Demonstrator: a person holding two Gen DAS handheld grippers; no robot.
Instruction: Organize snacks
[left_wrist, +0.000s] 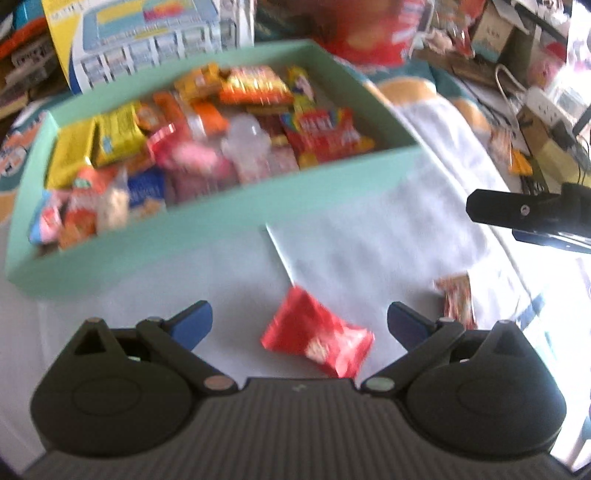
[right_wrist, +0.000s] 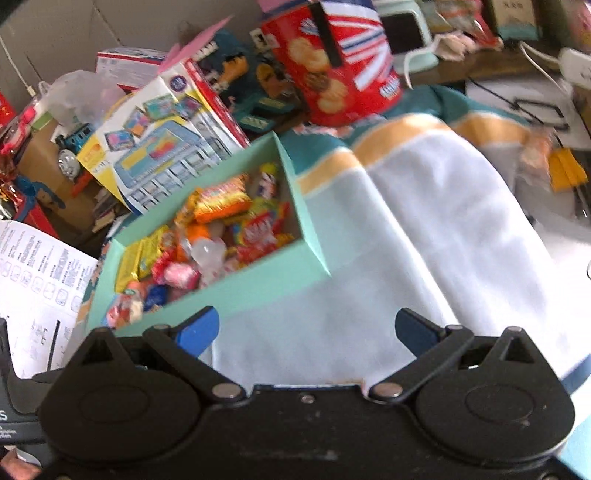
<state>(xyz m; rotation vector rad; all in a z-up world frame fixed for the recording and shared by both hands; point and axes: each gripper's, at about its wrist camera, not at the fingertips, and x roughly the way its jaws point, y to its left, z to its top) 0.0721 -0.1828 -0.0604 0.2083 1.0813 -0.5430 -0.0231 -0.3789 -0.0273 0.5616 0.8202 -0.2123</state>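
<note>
A mint green box (left_wrist: 229, 218) full of mixed snack packets stands on a white cloth; it also shows in the right wrist view (right_wrist: 258, 284). A red snack packet (left_wrist: 317, 338) lies on the cloth between the blue fingertips of my left gripper (left_wrist: 299, 321), which is open and empty. A smaller red patterned packet (left_wrist: 456, 299) lies to its right. My right gripper (right_wrist: 306, 328) is open and empty above the cloth, just right of the box's near corner. Part of the right gripper shows as a black piece (left_wrist: 532, 214) at the right edge of the left wrist view.
A red biscuit tin (right_wrist: 336, 62) and a toy box with a tablet picture (right_wrist: 166, 147) stand behind the green box. Cluttered shelves, cables and a power strip (left_wrist: 546, 107) lie at the right. Printed paper (right_wrist: 33, 280) lies at the left.
</note>
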